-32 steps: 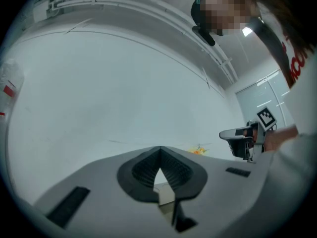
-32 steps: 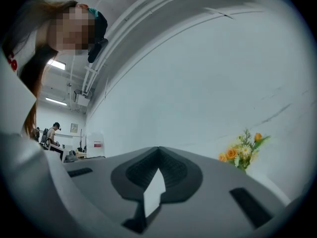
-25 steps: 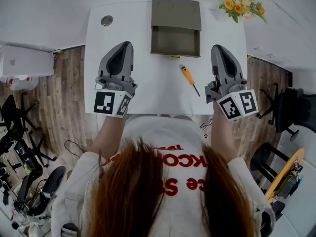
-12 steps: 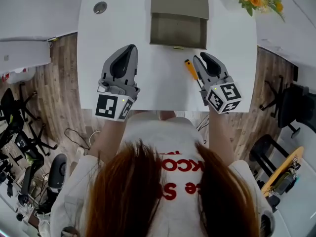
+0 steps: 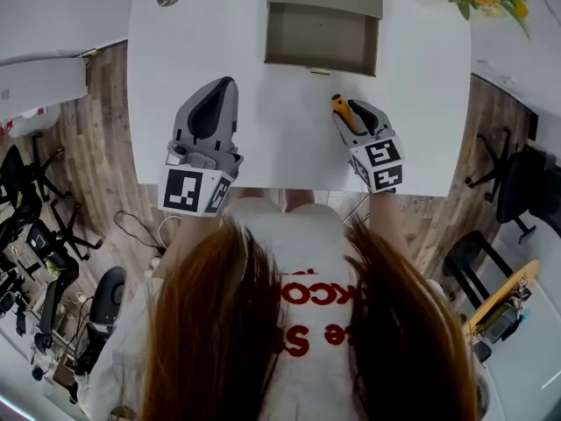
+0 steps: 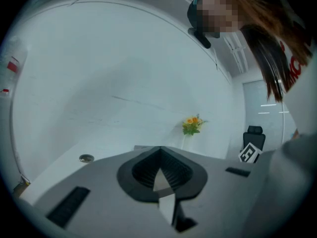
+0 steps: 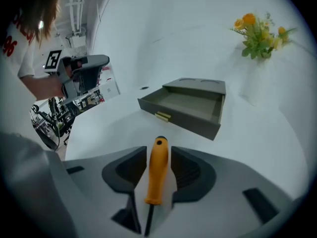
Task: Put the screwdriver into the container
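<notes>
Orange handle first: the screwdriver (image 7: 157, 172) lies lengthwise between the jaws of the right gripper (image 7: 159, 153), which press in on both sides of its handle, the dark shaft running back toward the camera. The right gripper view alone shows this hold. From the head view only the tip of the handle (image 5: 340, 106) peeks out ahead of the right gripper (image 5: 355, 117), and neither view shows whether the tool is clear of the white table (image 5: 202, 51).

Ahead of the handle, a little apart, stands the container (image 7: 188, 108), an olive-grey box with its drawer pulled open and a small brass pull (image 7: 162, 116) on the front. From above, the drawer (image 5: 322, 35) looks bare inside. A bunch of yellow and orange flowers (image 7: 260, 33) stands at the far right corner of the table.

The left gripper (image 6: 159, 155) has its jaws together with nothing between them. It hangs over the table's left half (image 5: 216, 90), well apart from the tool. Its own view looks past the table edge to the flowers (image 6: 192, 125), a round metal cap (image 6: 86, 158) set in the table top, and an office chair (image 6: 253, 135).
</notes>
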